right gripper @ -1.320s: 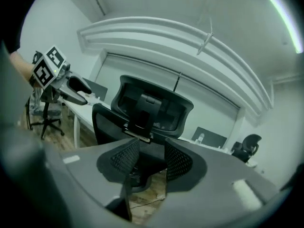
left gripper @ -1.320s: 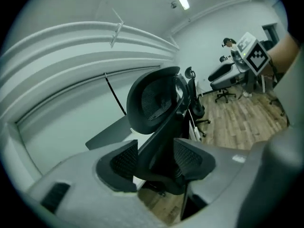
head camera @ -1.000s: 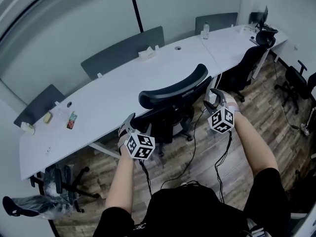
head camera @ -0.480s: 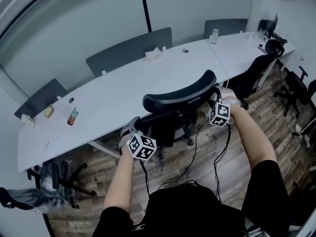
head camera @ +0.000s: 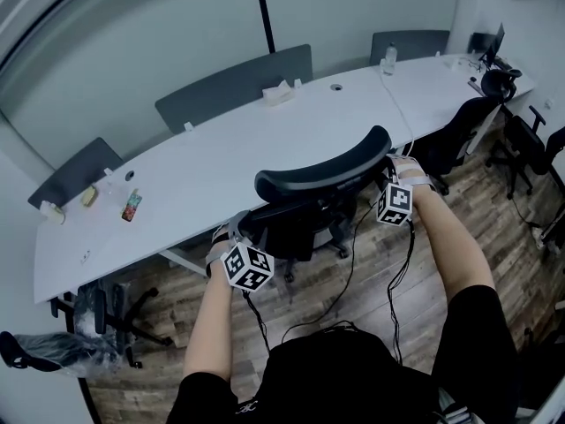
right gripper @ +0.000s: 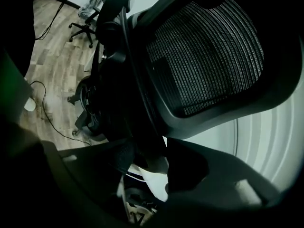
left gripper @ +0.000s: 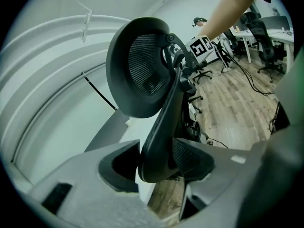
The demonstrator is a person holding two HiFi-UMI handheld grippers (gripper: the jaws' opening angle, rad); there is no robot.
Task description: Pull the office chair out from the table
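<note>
Tongs at work on both flanks: left tongs (left gripper: 159, 163) closing on the left edge of the office chair (head camera: 305, 219), right tongs (right gripper: 152, 158) closing on the right edge, frame between the pads and pressed from both sides. Black all over, that chair, with a mesh back and a curved headrest (head camera: 322, 168), drawn close against the near side of the bench (head camera: 221, 162). Wood-plank floor (head camera: 362, 316) underneath, cables (head camera: 349, 254) trailing across. One long white bench, curving away. Three grey panels (head camera: 234, 82) along its far edge. More black chairs (head camera: 455, 131) off right, two clear. Pale wall (head camera: 132, 51) beyond.
</note>
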